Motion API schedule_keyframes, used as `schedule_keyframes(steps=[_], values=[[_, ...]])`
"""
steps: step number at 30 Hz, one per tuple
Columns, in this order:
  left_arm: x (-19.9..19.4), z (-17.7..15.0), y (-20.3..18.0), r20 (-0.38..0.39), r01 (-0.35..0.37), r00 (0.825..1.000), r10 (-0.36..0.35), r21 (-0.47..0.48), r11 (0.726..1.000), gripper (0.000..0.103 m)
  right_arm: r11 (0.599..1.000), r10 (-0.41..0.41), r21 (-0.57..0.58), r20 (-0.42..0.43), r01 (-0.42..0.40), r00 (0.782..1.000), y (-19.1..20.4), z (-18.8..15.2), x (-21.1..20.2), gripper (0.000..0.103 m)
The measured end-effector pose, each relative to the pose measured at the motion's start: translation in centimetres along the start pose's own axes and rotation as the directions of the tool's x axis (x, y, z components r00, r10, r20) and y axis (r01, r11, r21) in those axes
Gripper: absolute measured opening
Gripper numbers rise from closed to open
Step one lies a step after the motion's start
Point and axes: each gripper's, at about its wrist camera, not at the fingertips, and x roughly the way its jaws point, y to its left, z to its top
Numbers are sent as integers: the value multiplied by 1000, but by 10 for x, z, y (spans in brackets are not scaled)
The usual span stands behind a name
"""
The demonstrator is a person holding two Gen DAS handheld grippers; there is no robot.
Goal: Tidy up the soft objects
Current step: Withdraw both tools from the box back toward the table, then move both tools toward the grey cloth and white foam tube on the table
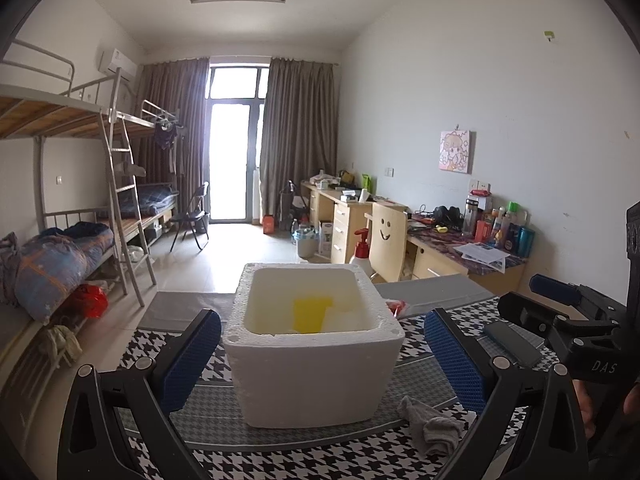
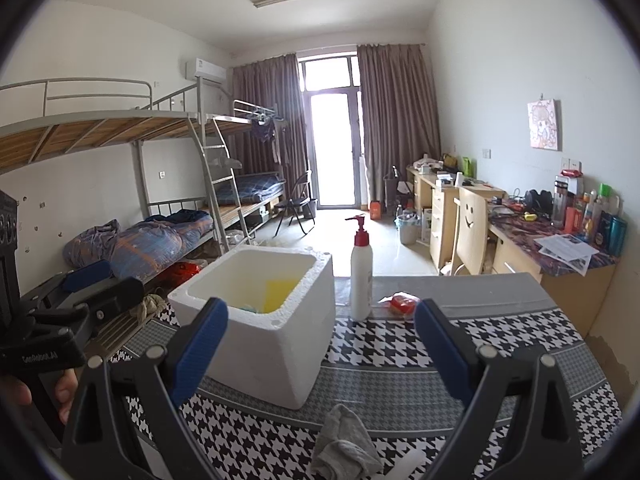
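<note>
left wrist view: your left gripper is spread wide, its two blue ribbed pads standing on either side of the white foam box without touching it, and it holds nothing. the box sits upright on the houndstooth tablecloth, open at the top, and a yellow item lies flat on its floor. a crumpled grey cloth lies on the tablecloth just beside the box's near right corner, close to your right-hand pad. beyond that pad a dark phone lies flat on the cloth. at the far right edge your other tool appears, black with a blue pad. behind the box, the red pump top of a white bottle and a red packet show past the rim. right wrist view: your right gripper is likewise fully spread and empty, the blue pads well apart. the grey cloth lies between and below them, at the near edge of the table, untouched. the foam box stands to the left of centre, partly behind your left-hand pad, with the yellow item visible inside. the pump bottle stands upright just right of the box, and the red packet lies just beside the bottle. a hand grips the other tool at the lower left. bunk beds line the left wall and desks the right.
</note>
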Motion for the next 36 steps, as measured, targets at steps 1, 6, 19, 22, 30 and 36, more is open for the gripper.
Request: schedule_keyframes(steps=[1, 6, 19, 22, 30, 36], values=[[0, 0, -1, -1, 4, 1000, -4, 1, 1000, 102, 1000, -2, 0, 1, 2, 1000, -1, 0, -1, 96], [-2, -1, -4, 6, 19, 1000, -19, 19, 1000, 102, 1000, -9, 1, 4, 9, 1000, -4, -1, -6, 96], [0, -7, -20, 5, 39, 999, -39, 55, 998, 102, 1000, -18, 22, 11, 18, 1000, -15, -9, -17, 96], [1, -10, -24, -3, 59, 998, -59, 57, 997, 102, 1000, -22, 21, 12, 21, 1000, -17, -11, -19, 96], [4, -17, -34, -10, 84, 996, -83, 81, 993, 102, 999, -38, 31, -12, 38, 999, -23, -21, -20, 96], [6, -24, -39, -33, 117, 993, -115, 81, 990, 102, 999, -37, 26, -13, 38, 999, -26, -26, -23, 96]])
